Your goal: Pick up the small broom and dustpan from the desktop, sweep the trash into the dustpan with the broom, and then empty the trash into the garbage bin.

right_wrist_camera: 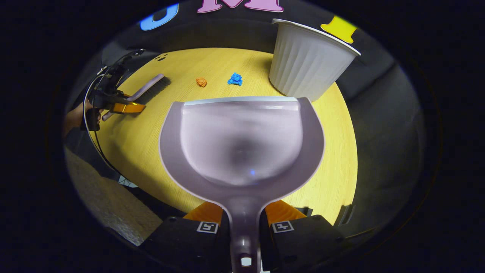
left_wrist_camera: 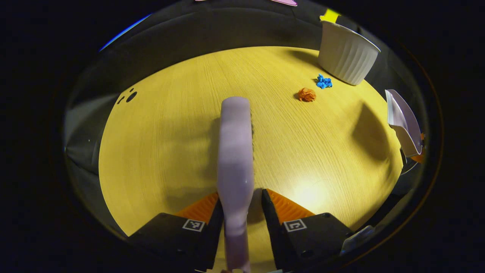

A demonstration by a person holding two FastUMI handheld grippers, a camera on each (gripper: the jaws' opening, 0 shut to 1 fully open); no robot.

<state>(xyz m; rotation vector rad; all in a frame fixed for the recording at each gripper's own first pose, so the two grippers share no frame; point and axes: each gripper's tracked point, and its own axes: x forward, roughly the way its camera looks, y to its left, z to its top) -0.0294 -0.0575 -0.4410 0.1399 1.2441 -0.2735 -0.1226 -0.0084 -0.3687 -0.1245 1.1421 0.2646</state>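
A pale lilac broom (left_wrist_camera: 235, 151) runs forward from my left gripper (left_wrist_camera: 240, 195), which is shut on its handle; its bristles hang over the yellow wooden table (left_wrist_camera: 159, 144). The lilac dustpan (right_wrist_camera: 242, 140) sits straight ahead of my right gripper (right_wrist_camera: 243, 206), which is shut on its handle, with the pan held above the table. An orange paper ball (left_wrist_camera: 306, 94) and a blue one (left_wrist_camera: 324, 81) lie close together near the white ribbed garbage bin (left_wrist_camera: 346, 53). In the right gripper view the left gripper (right_wrist_camera: 121, 106) holds the broom (right_wrist_camera: 149, 87) at the left, and the dustpan (left_wrist_camera: 403, 121) shows at the right edge of the left gripper view.
The bin (right_wrist_camera: 307, 60) stands at the table's far right edge, beyond the dustpan's lip. The two scraps (right_wrist_camera: 201, 82) (right_wrist_camera: 235, 79) lie between broom and bin. A hand (right_wrist_camera: 75, 117) grips the left tool. Small dark holes (left_wrist_camera: 130, 96) mark the table's far left.
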